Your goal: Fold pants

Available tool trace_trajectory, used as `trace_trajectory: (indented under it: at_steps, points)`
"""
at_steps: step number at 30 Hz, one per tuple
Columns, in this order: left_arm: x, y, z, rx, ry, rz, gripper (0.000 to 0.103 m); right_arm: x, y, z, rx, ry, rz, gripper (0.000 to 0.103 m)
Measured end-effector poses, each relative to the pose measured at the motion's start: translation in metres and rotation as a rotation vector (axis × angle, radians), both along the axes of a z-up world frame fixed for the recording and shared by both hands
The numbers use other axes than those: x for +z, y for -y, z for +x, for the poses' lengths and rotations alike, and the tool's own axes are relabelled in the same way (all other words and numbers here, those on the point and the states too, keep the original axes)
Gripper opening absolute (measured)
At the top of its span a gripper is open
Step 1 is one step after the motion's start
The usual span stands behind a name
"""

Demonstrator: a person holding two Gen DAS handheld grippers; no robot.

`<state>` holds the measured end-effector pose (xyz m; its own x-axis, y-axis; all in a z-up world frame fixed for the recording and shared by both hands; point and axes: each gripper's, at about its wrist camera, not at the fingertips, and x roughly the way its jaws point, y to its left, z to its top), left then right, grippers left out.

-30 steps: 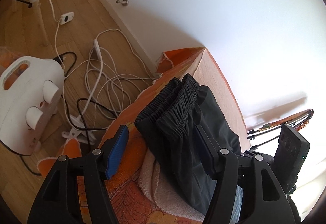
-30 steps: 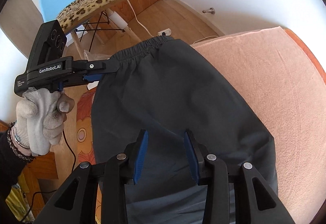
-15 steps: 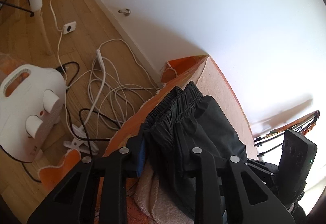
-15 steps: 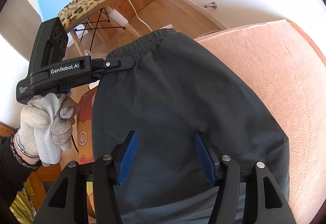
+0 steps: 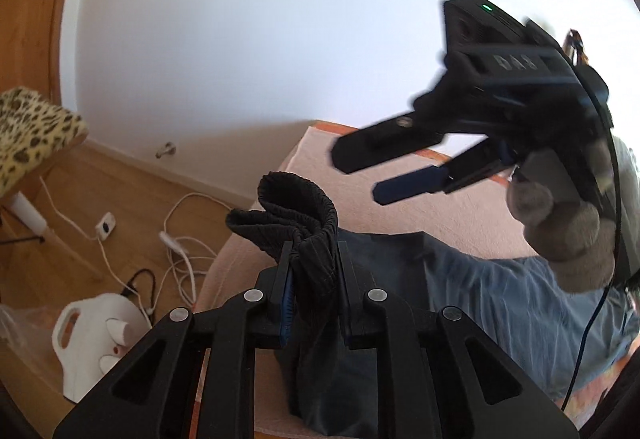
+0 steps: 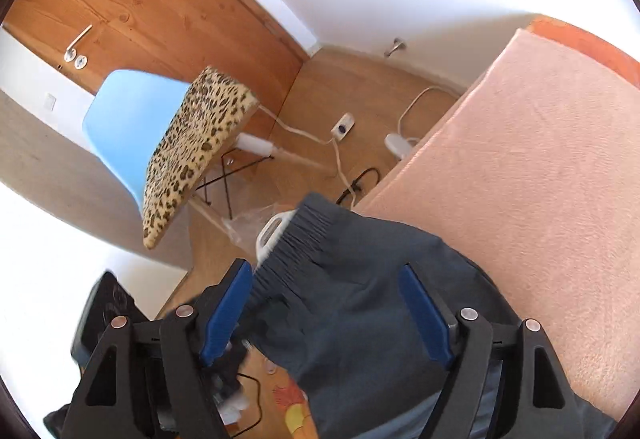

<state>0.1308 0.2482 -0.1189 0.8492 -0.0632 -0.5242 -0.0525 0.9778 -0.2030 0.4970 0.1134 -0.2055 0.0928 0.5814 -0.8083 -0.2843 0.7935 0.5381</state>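
Left wrist view: your left gripper (image 5: 312, 279) clamps the bunched waistband of the dark pants (image 5: 304, 223) at 6 o'clock, jaws narrow and closing, the pads pressing the gathered elastic between them. The rest of the pants trails toward 4 o'clock across the pink towel (image 5: 432, 207) that covers the bed. At 2 o'clock your right gripper (image 5: 360, 175), blurred, hangs above the towel in your gloved right hand (image 5: 568, 231), its jaws apart with nothing between them. On the wood floor at 8 o'clock lie white cables (image 5: 180, 239) and a white appliance (image 5: 100, 335); a leopard-print cushion (image 5: 32, 135) shows at 9 o'clock.

Right wrist view: your right gripper (image 6: 328, 311) sits at 6 o'clock, jaws wide and opening. The pants (image 6: 360, 319) lie under and between the blue pads (image 6: 424, 315), which stand clear of the cloth. The waistband points toward 11 o'clock, over the bed's edge. The towel (image 6: 520, 167) fills 3 o'clock. A blue chair (image 6: 120, 111) carrying the cushion (image 6: 192, 155) stands at 10 o'clock, before a wood door (image 6: 152, 7).
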Motion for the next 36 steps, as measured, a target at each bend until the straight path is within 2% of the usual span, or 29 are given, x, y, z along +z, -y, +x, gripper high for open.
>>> trace_trajectory:
  at_steps: [5,10,14,16,18,23,24,29,36]
  points:
    - [-0.009,0.027,0.002,-0.051,-0.012,0.057,0.016,-0.008,-0.028,0.008,0.066,-0.041,-0.116,0.079]
    - [-0.017,0.036,0.0,-0.05,-0.011,0.061,0.016,-0.029,-0.065,0.001,0.21,-0.091,-0.272,0.076]
    - [-0.019,0.038,-0.002,-0.043,-0.006,0.044,0.016,-0.044,-0.075,-0.003,0.249,-0.105,-0.359,0.072]
    - [-0.02,0.037,-0.003,-0.04,-0.008,0.03,0.016,-0.053,-0.073,-0.005,0.251,-0.126,-0.386,0.06]
    - [-0.02,0.036,-0.004,-0.04,-0.009,0.021,0.016,-0.056,-0.067,-0.009,0.258,-0.133,-0.402,0.037]
    - [-0.01,0.039,-0.006,-0.052,0.009,0.028,0.016,-0.045,-0.043,-0.007,0.154,-0.137,-0.31,0.017]
    - [-0.006,0.04,-0.007,-0.055,0.017,0.028,0.016,-0.04,-0.036,-0.006,0.129,-0.131,-0.288,0.015]
    - [0.019,0.056,-0.012,-0.091,0.07,0.038,0.015,-0.004,-0.004,-0.014,0.03,-0.077,-0.172,0.013]
    - [0.062,0.1,-0.007,-0.211,0.117,0.053,0.015,0.06,0.058,-0.033,-0.091,0.0,-0.079,0.013]
